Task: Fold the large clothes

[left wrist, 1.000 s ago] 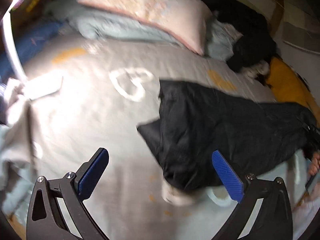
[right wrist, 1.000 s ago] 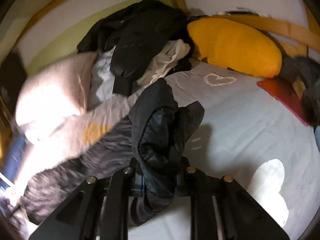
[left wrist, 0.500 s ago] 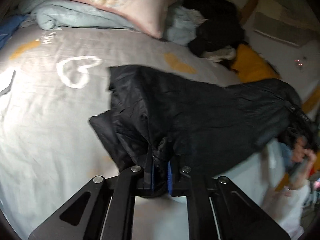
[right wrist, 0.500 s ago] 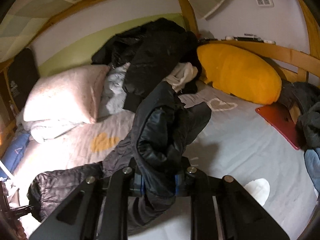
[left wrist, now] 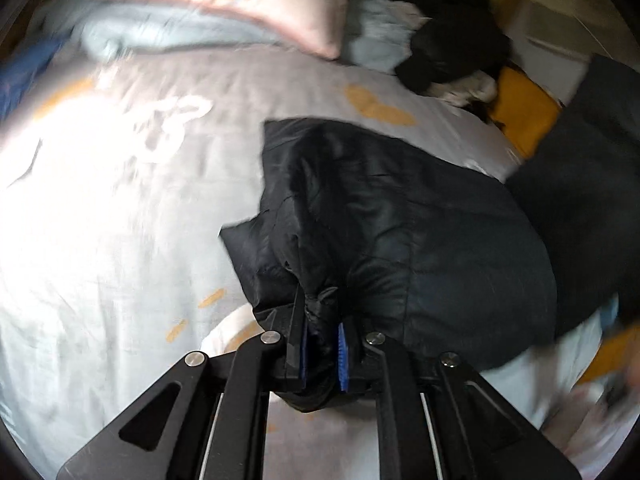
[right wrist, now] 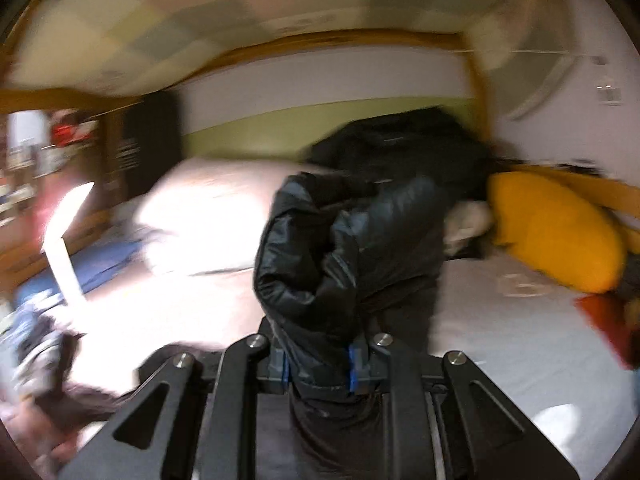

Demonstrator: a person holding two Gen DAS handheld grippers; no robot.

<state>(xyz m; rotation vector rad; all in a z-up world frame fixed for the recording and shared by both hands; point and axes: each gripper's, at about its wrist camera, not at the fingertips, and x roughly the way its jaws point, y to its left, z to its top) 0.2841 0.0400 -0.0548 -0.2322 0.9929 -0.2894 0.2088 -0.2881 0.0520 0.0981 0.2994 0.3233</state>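
Observation:
A black puffer jacket (left wrist: 400, 232) lies spread on the pale grey bed sheet (left wrist: 120, 220). My left gripper (left wrist: 322, 344) is shut on a bunched edge of it, blue pads pressed on the fabric. In the right wrist view my right gripper (right wrist: 318, 364) is shut on another bunch of the same black jacket (right wrist: 332, 256), which stands up in front of the camera, lifted off the bed. At the right of the left wrist view a raised dark fold of the jacket (left wrist: 588, 184) hangs blurred.
A pink pillow (left wrist: 248, 4) and a light blue duvet (left wrist: 160, 36) lie at the bed's head. A heap of black and white clothes (right wrist: 404, 152) sits beside a yellow cushion (right wrist: 556, 232). A red flat object (right wrist: 608, 324) lies at the right. A wooden bed frame (right wrist: 340, 40) runs behind.
My left gripper went from wide open to shut on the jacket's edge. My right gripper swung up and across with its bunch of jacket, lifting that part off the bed.

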